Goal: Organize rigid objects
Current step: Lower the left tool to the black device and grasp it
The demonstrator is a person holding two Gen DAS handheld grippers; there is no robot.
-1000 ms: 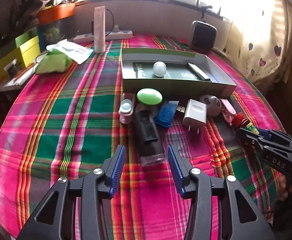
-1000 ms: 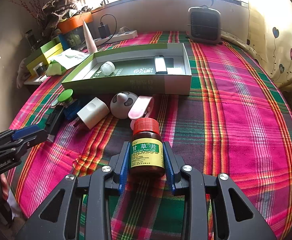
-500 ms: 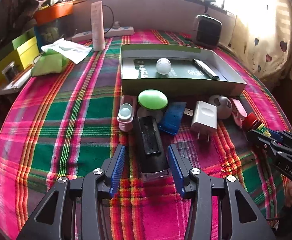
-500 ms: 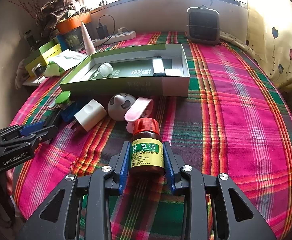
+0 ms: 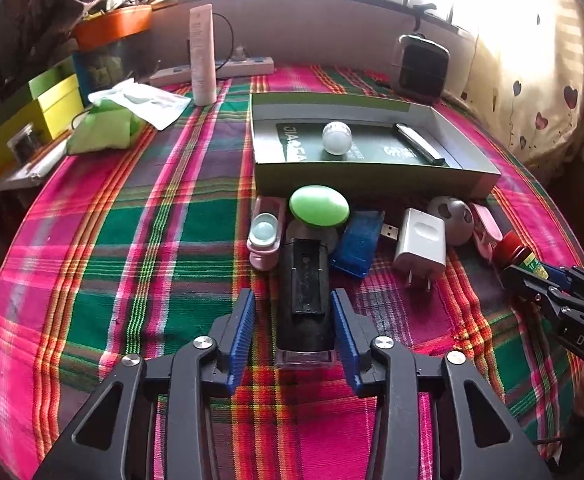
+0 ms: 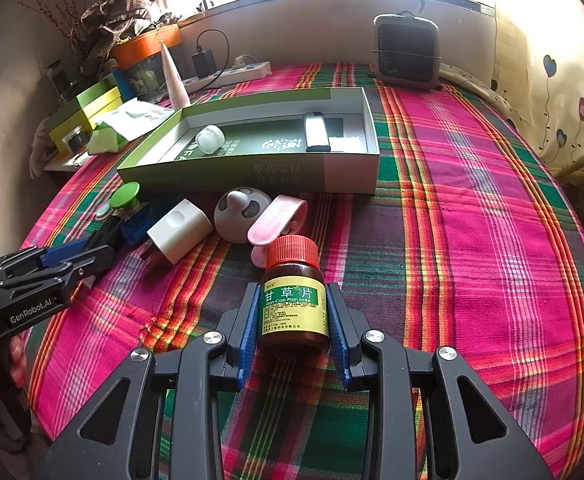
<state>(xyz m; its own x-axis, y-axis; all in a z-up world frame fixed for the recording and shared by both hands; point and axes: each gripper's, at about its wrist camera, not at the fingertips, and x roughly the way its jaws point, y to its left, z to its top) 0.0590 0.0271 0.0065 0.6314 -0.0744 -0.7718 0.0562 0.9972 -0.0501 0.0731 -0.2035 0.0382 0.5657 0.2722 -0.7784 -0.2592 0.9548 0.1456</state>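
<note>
My left gripper (image 5: 292, 314) is open, its blue pads on either side of a black oblong device (image 5: 303, 292) lying on the plaid cloth, with a gap on the left side. My right gripper (image 6: 293, 316) is shut on a brown medicine bottle (image 6: 293, 300) with a red cap and holds it near the cloth. The open green box (image 5: 371, 176) holds a white ball (image 5: 336, 137) and a silver bar (image 5: 419, 141). In front of it lie a green disc (image 5: 319, 205), pink case (image 5: 266, 236), blue USB stick (image 5: 357, 240), white charger (image 5: 421, 242), grey round piece (image 5: 451, 220) and pink clip (image 5: 485, 226).
A small heater (image 5: 421, 65) stands at the back right. A white tube (image 5: 202, 54), power strip (image 5: 216, 72), green pouch (image 5: 100, 130) and yellow-green boxes (image 5: 32, 116) crowd the back left. The table edge curves close on both sides.
My left gripper has moved forward so the black device now lies between its pads. The right gripper still holds the bottle in about the same place.
</note>
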